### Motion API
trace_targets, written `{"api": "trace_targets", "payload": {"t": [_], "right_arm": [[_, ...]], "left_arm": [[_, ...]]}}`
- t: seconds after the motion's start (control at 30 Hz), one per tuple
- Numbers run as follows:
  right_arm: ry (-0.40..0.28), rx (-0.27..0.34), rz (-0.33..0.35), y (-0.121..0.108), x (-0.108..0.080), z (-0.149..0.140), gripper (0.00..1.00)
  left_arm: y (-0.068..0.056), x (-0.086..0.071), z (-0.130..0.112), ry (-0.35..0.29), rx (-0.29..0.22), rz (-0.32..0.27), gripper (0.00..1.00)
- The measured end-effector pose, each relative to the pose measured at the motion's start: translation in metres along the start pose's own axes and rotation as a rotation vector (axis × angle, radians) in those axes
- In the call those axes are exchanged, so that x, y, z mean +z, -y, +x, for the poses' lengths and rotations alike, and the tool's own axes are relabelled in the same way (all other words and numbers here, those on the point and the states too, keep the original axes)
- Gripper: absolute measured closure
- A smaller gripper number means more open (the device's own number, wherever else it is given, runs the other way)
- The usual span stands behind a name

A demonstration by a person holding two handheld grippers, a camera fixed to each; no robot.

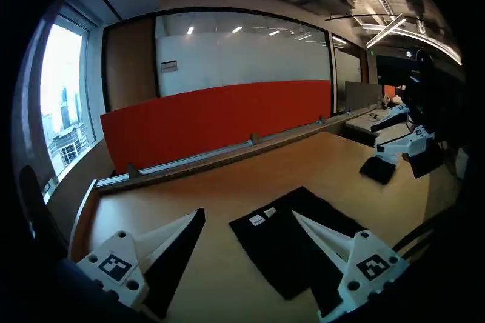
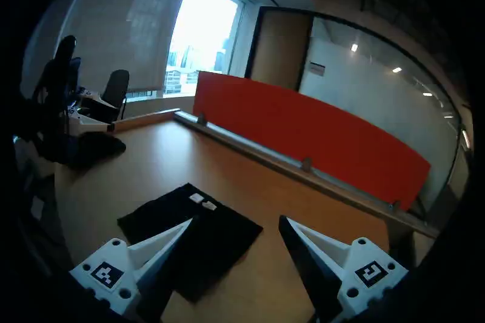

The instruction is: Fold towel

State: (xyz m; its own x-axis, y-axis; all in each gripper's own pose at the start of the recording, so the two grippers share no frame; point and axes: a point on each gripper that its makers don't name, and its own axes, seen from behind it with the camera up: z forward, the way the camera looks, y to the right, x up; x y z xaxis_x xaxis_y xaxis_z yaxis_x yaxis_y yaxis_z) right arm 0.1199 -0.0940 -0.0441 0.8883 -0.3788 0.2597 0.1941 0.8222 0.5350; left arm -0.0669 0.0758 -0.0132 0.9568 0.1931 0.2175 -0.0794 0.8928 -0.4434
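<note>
You hold left gripper (image 1: 247,212) and right gripper (image 2: 236,219) jaws apart, empty, above the black towel (image 1: 273,244) flat on the table (image 1: 212,189), likely lining up an edge grab.

Daylight from the window (image 1: 63,105) at 9 o'clock in the left gripper view is blown out white. The same window (image 2: 203,38) glares at 12 o'clock in the right gripper view. Ceiling strip lights (image 1: 388,29) glow at 2 o'clock. The table (image 1: 242,183) has a soft sheen, and the black towel (image 1: 273,250) shows no detail. Straight lines bow near the edges.
</note>
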Motion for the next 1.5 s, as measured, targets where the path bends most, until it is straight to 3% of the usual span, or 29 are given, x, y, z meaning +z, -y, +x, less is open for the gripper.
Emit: {"api": "trace_targets", "payload": {"t": [0.53, 1.0, 1.5], "right_arm": [[0.087, 0.007, 0.057, 0.028, 0.019, -0.06, 0.0], [0.168, 0.014, 0.079, 0.041, 0.043, -0.117, 0.0], [0.272, 0.002, 0.142, 0.062, 0.058, -0.176, 0.0]], "left_arm": [[-0.038, 0.02, -0.071, 0.11, 0.037, -0.091, 0.05], [-0.063, 0.035, -0.131, 0.208, 0.08, -0.153, 0.04], [-0.082, 0.05, -0.188, 0.314, 0.072, -0.21, 0.05]]}}
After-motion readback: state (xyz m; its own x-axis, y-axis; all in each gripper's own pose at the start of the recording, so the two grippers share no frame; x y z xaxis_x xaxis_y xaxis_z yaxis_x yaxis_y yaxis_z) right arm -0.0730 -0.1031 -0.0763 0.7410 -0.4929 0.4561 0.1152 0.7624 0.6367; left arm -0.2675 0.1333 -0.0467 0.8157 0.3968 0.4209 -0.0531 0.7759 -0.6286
